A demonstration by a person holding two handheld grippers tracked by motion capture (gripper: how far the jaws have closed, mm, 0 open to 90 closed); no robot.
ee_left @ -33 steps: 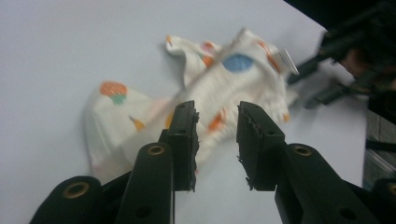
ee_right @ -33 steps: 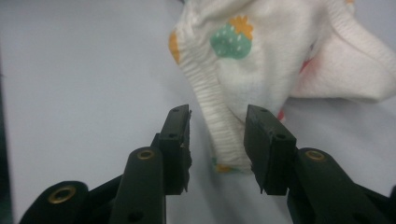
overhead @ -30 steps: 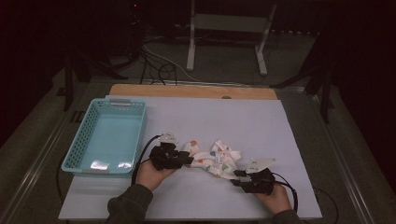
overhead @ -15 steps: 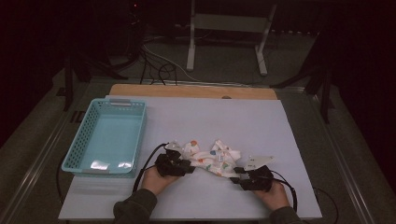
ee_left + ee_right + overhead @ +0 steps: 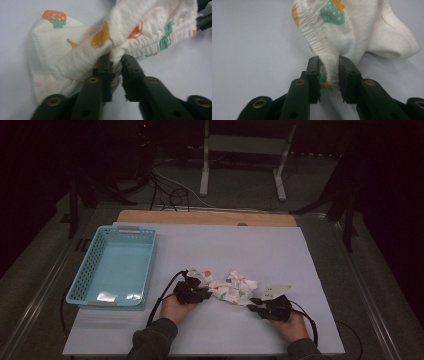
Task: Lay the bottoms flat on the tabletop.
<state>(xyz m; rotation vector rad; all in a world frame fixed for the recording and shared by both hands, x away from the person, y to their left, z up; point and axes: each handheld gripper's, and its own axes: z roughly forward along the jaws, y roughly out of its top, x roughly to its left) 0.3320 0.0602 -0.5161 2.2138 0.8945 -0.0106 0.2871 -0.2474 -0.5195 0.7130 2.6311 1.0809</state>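
We hold the fruit-print garment (image 5: 232, 287) on the white table cover (image 5: 300, 255), near the front edge. The left gripper (image 5: 115, 58) and right gripper (image 5: 329, 60) have just closed on its elastic edge. To fold cleanly, we probably should lift evenly, keeping that edge taut.

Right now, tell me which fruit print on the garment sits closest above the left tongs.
The yellow pear print, just above the left tongs, which have just been closing on the bunched fruit-print garment. The red strawberry print sits farther off, at the upper left.
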